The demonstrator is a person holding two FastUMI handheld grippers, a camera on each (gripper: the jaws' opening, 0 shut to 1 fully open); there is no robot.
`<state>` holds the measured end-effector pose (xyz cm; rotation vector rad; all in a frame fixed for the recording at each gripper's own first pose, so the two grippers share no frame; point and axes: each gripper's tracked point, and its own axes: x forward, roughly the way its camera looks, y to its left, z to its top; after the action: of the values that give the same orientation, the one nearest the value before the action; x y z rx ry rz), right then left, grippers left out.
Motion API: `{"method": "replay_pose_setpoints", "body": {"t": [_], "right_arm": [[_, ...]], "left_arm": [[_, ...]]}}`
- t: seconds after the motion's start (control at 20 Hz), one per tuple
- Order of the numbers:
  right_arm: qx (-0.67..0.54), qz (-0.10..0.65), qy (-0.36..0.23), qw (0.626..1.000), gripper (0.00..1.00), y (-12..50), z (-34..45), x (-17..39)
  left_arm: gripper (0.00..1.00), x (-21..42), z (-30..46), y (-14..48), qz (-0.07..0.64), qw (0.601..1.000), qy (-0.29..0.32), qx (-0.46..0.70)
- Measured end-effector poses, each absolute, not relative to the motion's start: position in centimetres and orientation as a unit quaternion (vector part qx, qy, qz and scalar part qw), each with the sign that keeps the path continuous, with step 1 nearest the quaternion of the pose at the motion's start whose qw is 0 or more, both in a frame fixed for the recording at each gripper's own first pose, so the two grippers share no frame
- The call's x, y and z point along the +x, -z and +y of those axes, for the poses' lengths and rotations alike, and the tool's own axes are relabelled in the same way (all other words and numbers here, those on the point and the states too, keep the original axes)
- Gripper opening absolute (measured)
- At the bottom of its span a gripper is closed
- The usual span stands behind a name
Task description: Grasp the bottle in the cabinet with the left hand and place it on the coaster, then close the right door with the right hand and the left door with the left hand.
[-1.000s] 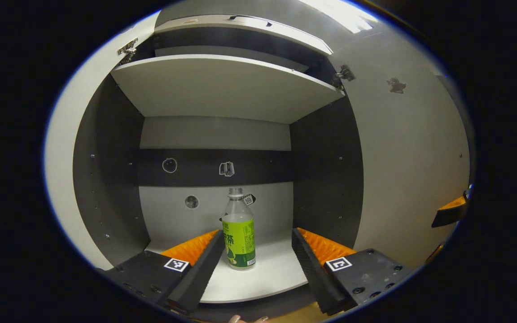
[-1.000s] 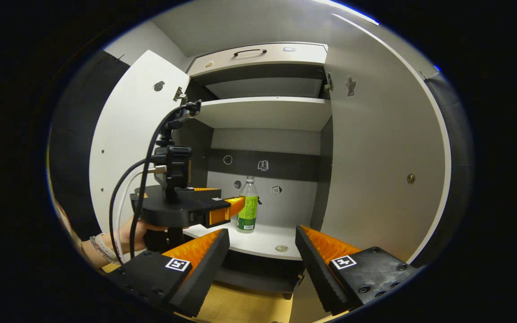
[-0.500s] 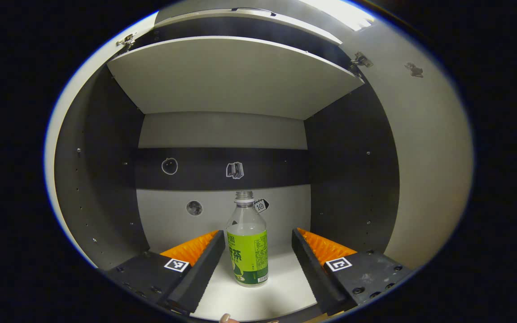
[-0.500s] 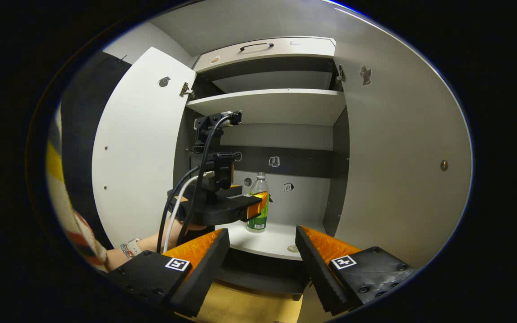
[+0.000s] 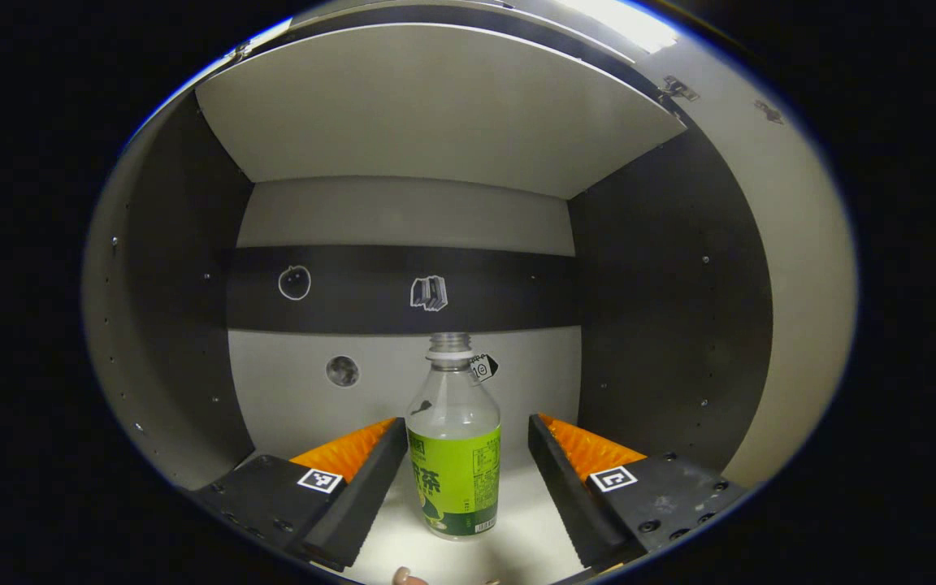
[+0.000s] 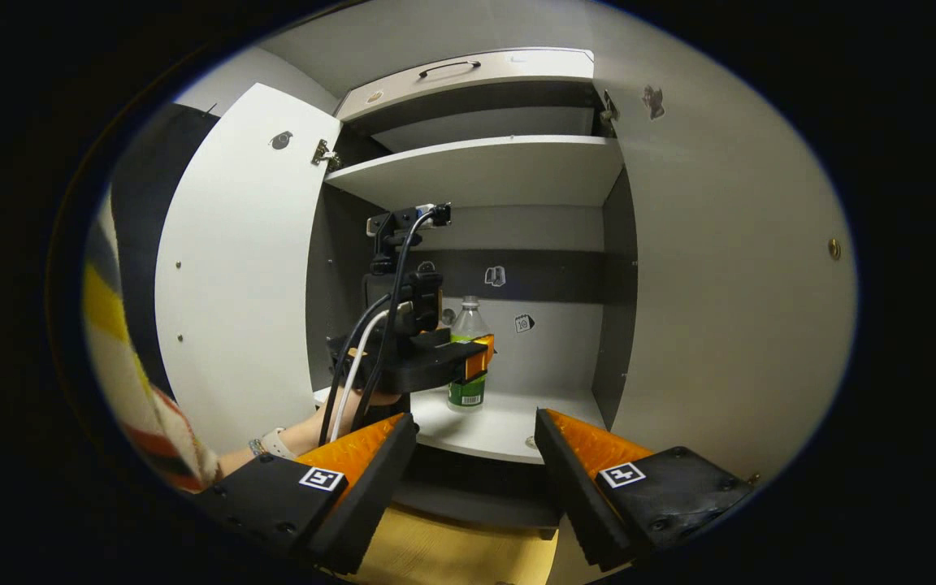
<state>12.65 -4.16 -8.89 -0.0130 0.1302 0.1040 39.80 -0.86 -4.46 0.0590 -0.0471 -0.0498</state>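
A clear bottle (image 5: 453, 455) with a green label and no cap stands upright on the cabinet's lower shelf (image 5: 517, 528). My left gripper (image 5: 461, 443) is open, and the bottle stands between its two fingers without touching them. In the right gripper view the same bottle (image 6: 468, 361) is partly covered by the left gripper (image 6: 476, 361), held by a hand reaching into the cabinet. My right gripper (image 6: 474, 439) is open and holds nothing, out in front of the cabinet. The right door (image 6: 720, 284) and the left door (image 6: 232, 268) both stand open.
An upper shelf (image 6: 484, 166) spans the cabinet above the bottle. Small stickers mark the back wall (image 5: 403, 382). A small round object (image 6: 530, 443) lies near the lower shelf's front edge. A wooden surface (image 6: 444, 556) lies below the cabinet. A striped sleeve (image 6: 151, 406) is at the left.
My left gripper has pushed deeper into the cabinet, so the bottle now stands between its fingers. The right gripper has drifted slightly and stayed open.
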Motion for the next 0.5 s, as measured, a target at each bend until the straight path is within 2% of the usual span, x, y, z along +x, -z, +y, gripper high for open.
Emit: {"method": "replay_pose_setpoints", "body": {"t": [0.1, 0.5], "right_arm": [[-0.005, 0.066, -0.052, 0.996, 0.98, 9.0, -4.2, 12.8], [-0.001, 0.08, -0.045, 0.996, 0.98, 9.8, -4.9, 12.7]], "left_arm": [[0.92, 40.5, -0.6, 5.3, -0.017, 0.999, 0.02, 0.037], [0.94, 42.6, 0.4, 6.4, -0.014, 0.999, 0.004, 0.029]]}}
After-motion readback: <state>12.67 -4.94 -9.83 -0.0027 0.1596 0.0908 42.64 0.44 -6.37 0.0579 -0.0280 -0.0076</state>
